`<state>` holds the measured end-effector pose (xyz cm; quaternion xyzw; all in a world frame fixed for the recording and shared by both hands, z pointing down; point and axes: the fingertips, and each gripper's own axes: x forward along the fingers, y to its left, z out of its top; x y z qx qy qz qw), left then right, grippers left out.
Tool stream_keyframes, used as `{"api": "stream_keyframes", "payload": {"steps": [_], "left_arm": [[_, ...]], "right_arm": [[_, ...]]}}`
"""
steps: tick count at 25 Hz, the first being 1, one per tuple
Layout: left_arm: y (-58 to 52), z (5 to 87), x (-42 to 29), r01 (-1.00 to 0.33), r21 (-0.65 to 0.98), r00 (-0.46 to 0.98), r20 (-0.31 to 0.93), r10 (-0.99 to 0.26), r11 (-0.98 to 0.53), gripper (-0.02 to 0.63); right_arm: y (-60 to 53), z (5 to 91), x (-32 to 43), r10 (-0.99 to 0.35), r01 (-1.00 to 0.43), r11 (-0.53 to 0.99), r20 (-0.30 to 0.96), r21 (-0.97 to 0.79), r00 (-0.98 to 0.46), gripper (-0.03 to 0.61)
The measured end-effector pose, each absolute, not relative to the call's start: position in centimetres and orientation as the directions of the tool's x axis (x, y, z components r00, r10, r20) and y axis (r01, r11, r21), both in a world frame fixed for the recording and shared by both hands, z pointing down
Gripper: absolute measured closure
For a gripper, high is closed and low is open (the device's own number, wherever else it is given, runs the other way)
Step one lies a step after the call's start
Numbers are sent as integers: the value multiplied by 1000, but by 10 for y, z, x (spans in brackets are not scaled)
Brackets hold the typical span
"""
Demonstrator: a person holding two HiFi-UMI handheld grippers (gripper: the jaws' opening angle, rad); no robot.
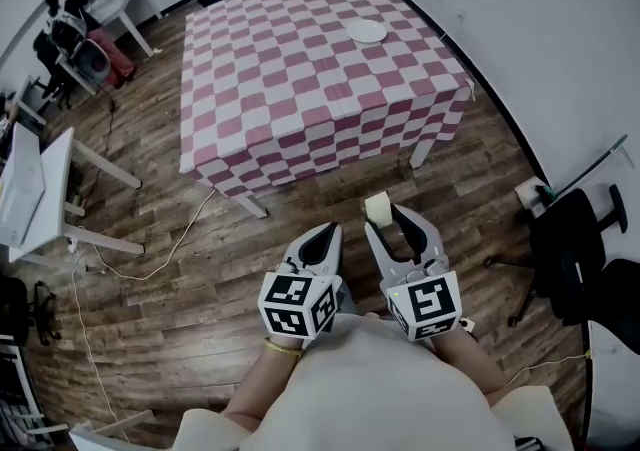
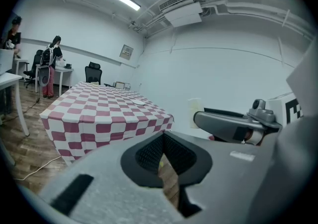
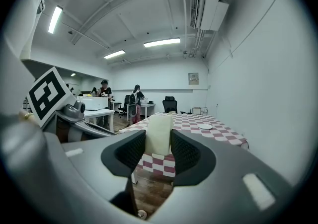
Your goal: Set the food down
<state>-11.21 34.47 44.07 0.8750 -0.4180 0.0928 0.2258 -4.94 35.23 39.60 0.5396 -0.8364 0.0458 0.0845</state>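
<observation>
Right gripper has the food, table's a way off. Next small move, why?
Probably walk toward the checked table, aiming for the white plate: the right gripper is shut on the pale food block, and only floor lies below, so releasing now would drop it.

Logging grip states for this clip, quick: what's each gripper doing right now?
Left gripper: shut, nothing between its jaws.
Right gripper: shut on the pale block of food.

The left gripper (image 2: 162,143) has its jaws together, facing the checkered table (image 2: 99,111).
</observation>
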Motion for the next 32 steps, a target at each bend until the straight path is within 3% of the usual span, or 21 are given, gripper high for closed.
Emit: {"api": "stream_keyframes", "payload": {"steps": [32], "left_arm": [[174, 430, -135, -735, 348, 678, 339, -652, -583, 611]], "right_arm": [[187, 384, -69, -910, -932, 359, 203, -58, -363, 410]]}}
